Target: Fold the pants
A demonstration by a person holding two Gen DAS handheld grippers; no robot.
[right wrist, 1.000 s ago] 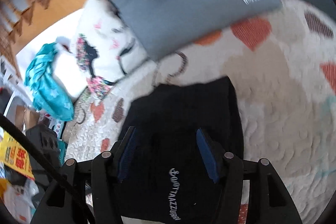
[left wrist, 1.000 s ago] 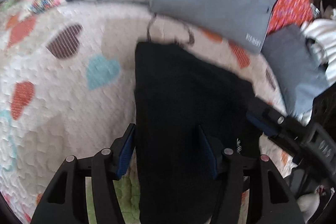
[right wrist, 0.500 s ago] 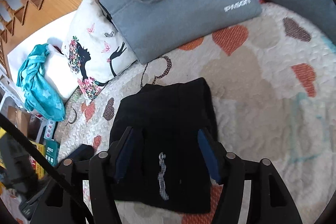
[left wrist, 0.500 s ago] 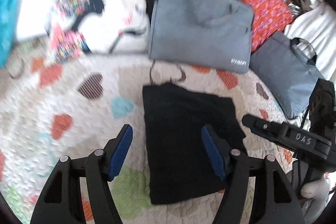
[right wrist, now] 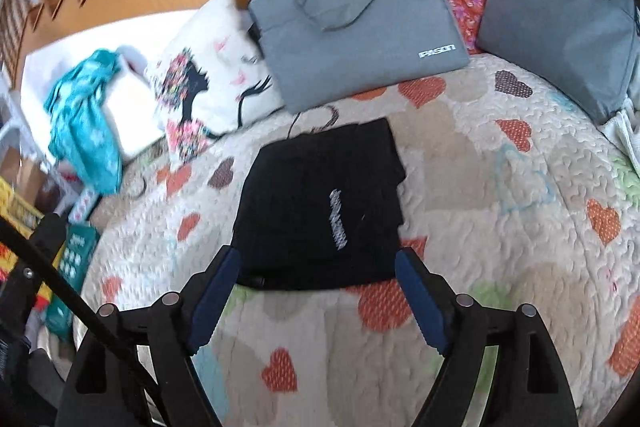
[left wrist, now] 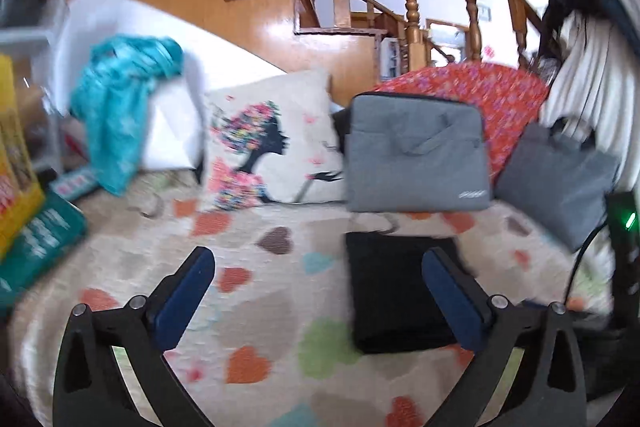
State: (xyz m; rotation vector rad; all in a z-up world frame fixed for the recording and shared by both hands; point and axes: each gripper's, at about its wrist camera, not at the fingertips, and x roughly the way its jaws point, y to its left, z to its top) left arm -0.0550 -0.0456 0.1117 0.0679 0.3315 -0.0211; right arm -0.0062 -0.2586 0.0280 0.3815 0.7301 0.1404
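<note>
Left wrist view
Left gripper [left wrist: 318, 269]: jaws spread wide with nothing between them; it is held above the quilt, facing nearly level toward the staircase.
Fingers [left wrist: 182, 301]: blue-padded, rising from the bottom edge, one at lower left, one at lower right.
Pants [left wrist: 400, 291]: black, folded into a compact rectangle, lying flat on the quilt at lower right of centre; the right-hand finger overlaps its right edge in the picture, whether touching cannot be told.
Quilt [left wrist: 280, 307]: cream with coloured hearts, filling the lower half.
Light grey laptop bag [left wrist: 416, 155]: propped upright just beyond the pants' far edge.
Dark grey bag [left wrist: 556, 183]: at the right, beside the light one.
Pillow [left wrist: 272, 147]: white with a floral silhouette, left of the light bag.
Teal cloth [left wrist: 120, 107]: draped at upper left.

Right wrist view
Right gripper [right wrist: 318, 277]: jaws parted wide, gripping nothing; it is tilted down over the quilt [right wrist: 480, 227], its tips framing the pants' near edge.
Pants [right wrist: 324, 203]: in the frame's centre, folded, a pale printed logo on top, lying flat and free of both pads.
Light grey laptop bag [right wrist: 356, 27]: upper centre, just beyond the pants.
Dark grey bag [right wrist: 560, 27]: upper right.
Pillow [right wrist: 208, 79]: left of the light bag.
</note>
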